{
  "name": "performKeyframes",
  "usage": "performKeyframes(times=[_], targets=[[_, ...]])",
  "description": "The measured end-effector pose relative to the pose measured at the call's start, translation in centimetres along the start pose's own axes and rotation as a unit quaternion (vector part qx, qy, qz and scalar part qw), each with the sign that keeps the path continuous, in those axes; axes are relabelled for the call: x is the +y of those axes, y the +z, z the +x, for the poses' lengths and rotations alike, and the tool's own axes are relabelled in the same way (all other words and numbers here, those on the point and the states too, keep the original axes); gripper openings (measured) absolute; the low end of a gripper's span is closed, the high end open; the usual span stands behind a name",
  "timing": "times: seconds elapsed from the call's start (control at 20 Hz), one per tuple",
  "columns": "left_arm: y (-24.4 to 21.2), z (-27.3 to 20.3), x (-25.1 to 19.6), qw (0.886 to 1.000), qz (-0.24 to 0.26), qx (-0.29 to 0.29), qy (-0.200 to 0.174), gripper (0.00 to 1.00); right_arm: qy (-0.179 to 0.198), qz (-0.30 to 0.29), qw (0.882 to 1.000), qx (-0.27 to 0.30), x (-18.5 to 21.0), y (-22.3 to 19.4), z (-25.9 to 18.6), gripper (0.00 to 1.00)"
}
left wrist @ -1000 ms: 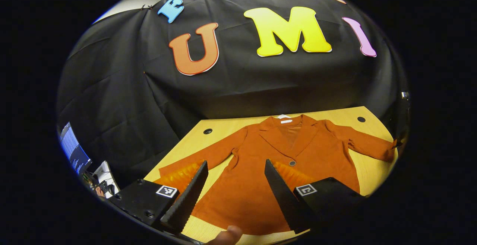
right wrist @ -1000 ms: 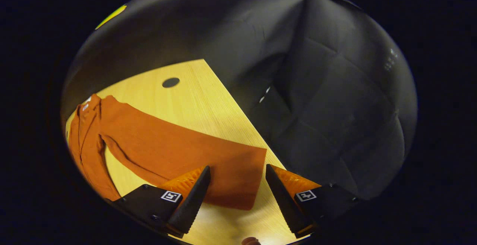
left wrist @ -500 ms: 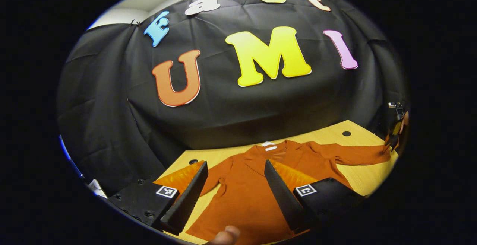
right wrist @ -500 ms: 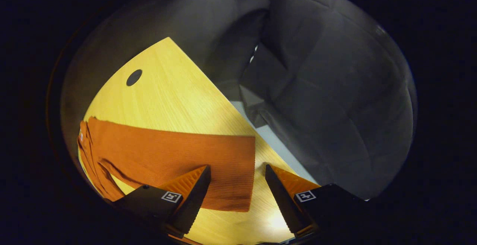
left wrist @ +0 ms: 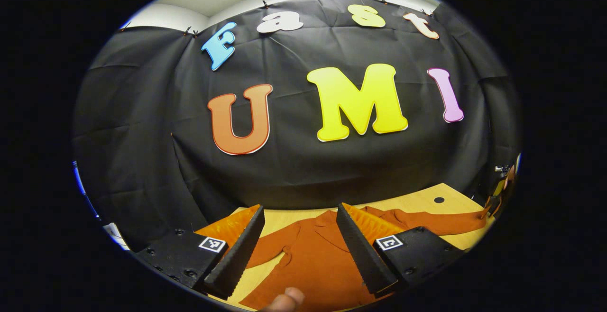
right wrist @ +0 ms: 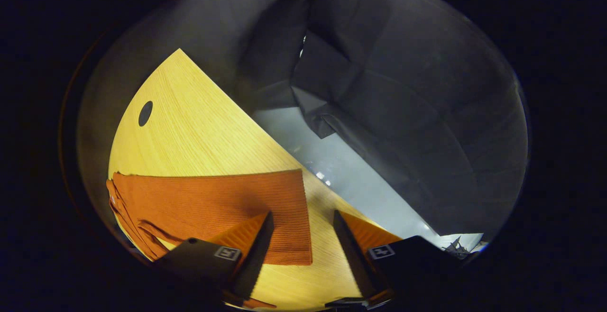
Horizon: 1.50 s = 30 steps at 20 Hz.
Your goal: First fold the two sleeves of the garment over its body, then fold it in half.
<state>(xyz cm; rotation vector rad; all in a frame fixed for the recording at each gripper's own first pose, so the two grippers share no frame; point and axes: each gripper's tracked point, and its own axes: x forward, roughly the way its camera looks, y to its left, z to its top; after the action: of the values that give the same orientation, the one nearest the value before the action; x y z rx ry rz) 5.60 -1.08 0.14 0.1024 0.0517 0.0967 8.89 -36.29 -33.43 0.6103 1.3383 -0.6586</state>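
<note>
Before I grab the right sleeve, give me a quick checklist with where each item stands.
1. Right gripper open: ok.
2. Sleeve cuff flat on the table: ok.
3. Cuff edge between the right gripper's fingers: not ok, it lies under the left finger.
4. Left gripper open over the jacket: ok.
5. Sleeves folded over the body: not ok, both lie spread.
6. Height above the cuff: cannot tell.

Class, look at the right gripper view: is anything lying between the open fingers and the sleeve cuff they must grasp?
Nothing visible does. The right gripper is open, and the sleeve cuff lies flat on bare table just ahead of it, partly between its fingers.
</note>
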Motion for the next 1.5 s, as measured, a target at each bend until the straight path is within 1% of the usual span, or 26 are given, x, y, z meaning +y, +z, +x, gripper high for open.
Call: performKeyframes(times=[0.05, 0.1, 0.15, 0.2, 0.25, 0.35, 0.45, 0.5, 0.55, 0.6, 0.65, 0.7, 0.8, 0.9, 1.05, 1.1, 1.2, 1.3, 1.5], targets=[[0.4, -0.1, 0.5, 1.0, 0.0, -0.004, 0.003, 0.99, 0.004, 0.007, 1.0, 0.006, 0.3, 0.1, -0.1, 0.72], [0.5, -0.3, 1.0, 1.0, 0.0, -0.005, 0.005, 0.99, 0.001, 0.011, 1.0, 0.008, 0.3, 0.1, 0.4, 0.67], [0.4, -0.4, 1.4, 1.0, 0.0, -0.005, 0.008, 0.99, 0.005, 0.023, 1.0, 0.013, 0.7, 0.0, 0.5, 0.7], [0.1, -0.6, 1.9, 1.0, 0.0, -0.002, 0.011, 0.98, 0.007, 0.04, 0.999, 0.018, 0.8, 0.2, 0.0, 0.54], [-0.1, -0.9, 2.5, 1.0, 0.0, 0.001, 0.015, 0.98, 0.011, 0.049, 0.998, 0.022, 1.1, 0.2, 0.4, 0.39], [-0.5, -0.9, 3.4, 1.0, -0.002, 0.006, 0.02, 0.98, 0.016, 0.043, 0.999, 0.026, 1.4, -0.2, 0.9, 0.39], [-0.9, -1.3, 4.4, 1.0, -0.002, 0.011, 0.025, 0.99, 0.015, 0.032, 0.999, 0.023, 1.9, 0.5, 0.5, 0.19], [-1.1, -1.3, 4.8, 1.0, 0.0, 0.012, 0.028, 0.99, 0.014, 0.009, 1.0, 0.025, 2.0, 0.7, 0.2, 0.12], [-1.2, -1.4, 5.1, 1.0, 0.002, 0.012, 0.029, 0.99, 0.02, -0.004, 1.0, 0.022, 2.1, 0.2, 1.6, 0.12], [-1.3, -1.5, 5.4, 0.999, 0.003, 0.01, 0.03, 0.99, 0.032, 0.003, 0.999, 0.017, 2.6, 0.1, 1.8, 0.06], [-1.2, -1.6, 5.6, 0.999, 0.005, 0.009, 0.03, 0.99, 0.056, 0.011, 0.998, 0.021, 4.0, 0.6, -0.1, 0.06], [-1.2, -1.7, 5.8, 0.999, 0.007, 0.009, 0.03, 0.99, 0.065, -0.001, 0.998, 0.022, 4.6, 0.3, -1.1, 0.0], [-1.0, -1.8, 6.1, 1.0, 0.006, 0.001, 0.025, 0.99, 0.08, -0.035, 0.996, -0.004, 5.3, 0.6, -3.0, 0.0], [-1.2, -2.0, 6.1, 1.0, 0.006, -0.005, 0.016, 0.99, 0.106, -0.052, 0.993, -0.023, 8.0, 0.5, -6.6, 0.0], [-1.9, -2.3, 6.2, 1.0, 0.009, -0.012, 0.002, 0.99, 0.129, -0.097, 0.985, -0.053, 11.4, 0.2, -11.9, 0.0], [-2.1, -2.4, 6.3, 1.0, 0.006, -0.014, -0.002, 0.99, 0.142, -0.105, 0.982, -0.062, 13.0, 0.0, -13.6, 0.0], [-2.7, -2.4, 6.9, 1.0, -0.007, -0.01, -0.008, 0.99, 0.174, -0.118, 0.975, -0.074, 17.0, -1.0, -16.9, 0.0], [-3.4, -2.6, 7.8, 1.0, -0.015, -0.006, -0.008, 0.99, 0.216, -0.144, 0.962, -0.084, 21.4, -2.8, -19.9, 0.0], [-4.2, -3.2, 10.8, 1.0, -0.03, -0.006, 0.004, 0.99, 0.259, -0.203, 0.941, -0.08, 29.9, -8.2, -23.6, 0.0]])
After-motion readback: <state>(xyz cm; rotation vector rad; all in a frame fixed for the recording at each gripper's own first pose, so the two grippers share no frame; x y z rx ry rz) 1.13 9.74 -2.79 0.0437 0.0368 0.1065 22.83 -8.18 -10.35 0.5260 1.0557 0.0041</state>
